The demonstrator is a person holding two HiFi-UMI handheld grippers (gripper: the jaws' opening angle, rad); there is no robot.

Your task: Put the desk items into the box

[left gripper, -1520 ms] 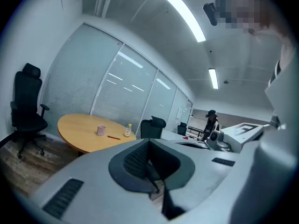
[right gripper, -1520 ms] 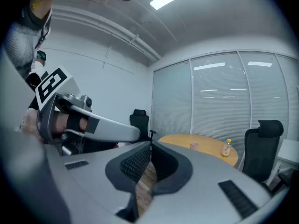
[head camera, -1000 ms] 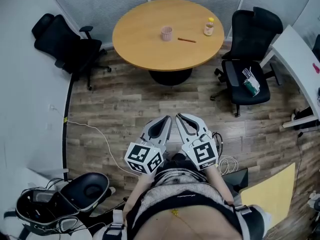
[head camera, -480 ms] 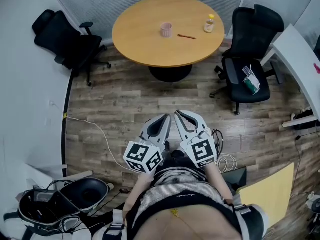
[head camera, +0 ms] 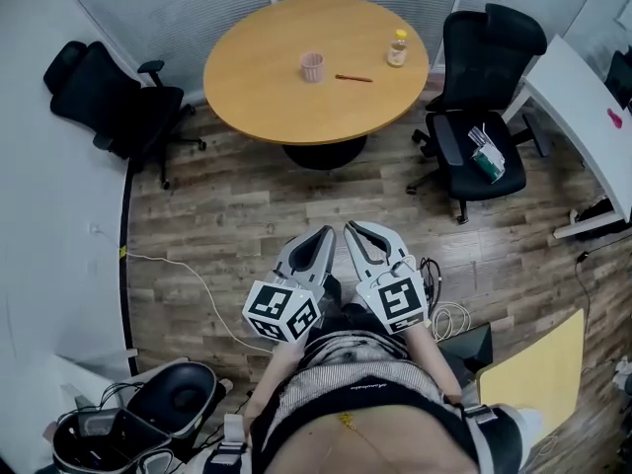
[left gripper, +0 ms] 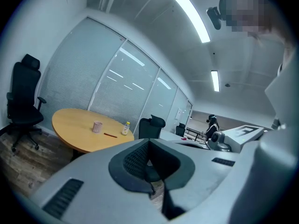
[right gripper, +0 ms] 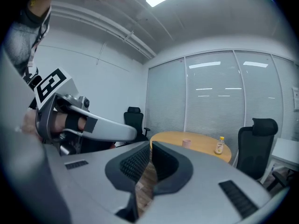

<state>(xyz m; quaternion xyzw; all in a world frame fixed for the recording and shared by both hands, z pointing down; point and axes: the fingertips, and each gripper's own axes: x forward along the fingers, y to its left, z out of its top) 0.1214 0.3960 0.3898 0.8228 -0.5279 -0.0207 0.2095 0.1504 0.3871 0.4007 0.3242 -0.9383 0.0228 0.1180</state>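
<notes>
A round wooden table (head camera: pixel 316 67) stands far ahead in the head view. On it are a pink cup (head camera: pixel 312 66), a thin brown-red pencil (head camera: pixel 354 78) and a small yellow-capped bottle (head camera: pixel 397 48). My left gripper (head camera: pixel 325 235) and right gripper (head camera: pixel 355 231) are held side by side close to my body, over the wooden floor and well short of the table. Both are shut and empty. The left gripper view shows its shut jaws (left gripper: pixel 149 143) with the cup (left gripper: pixel 97 126), pencil (left gripper: pixel 110 135) and bottle (left gripper: pixel 126 128) beyond. The right gripper view shows the cup (right gripper: pixel 187 143) and bottle (right gripper: pixel 218 145).
Black office chairs stand left (head camera: pixel 109 102) and right (head camera: pixel 482 97) of the table. A white desk (head camera: pixel 583 117) runs along the right. Cables (head camera: pixel 449 319) lie on the floor by my feet, with a yellow flat sheet (head camera: pixel 538 373) at lower right and another chair seat (head camera: pixel 183 403) at lower left.
The head view has shifted, so the table and chairs sit a little further left in the frame. Both grippers stay shut in the same place in front of my body.
</notes>
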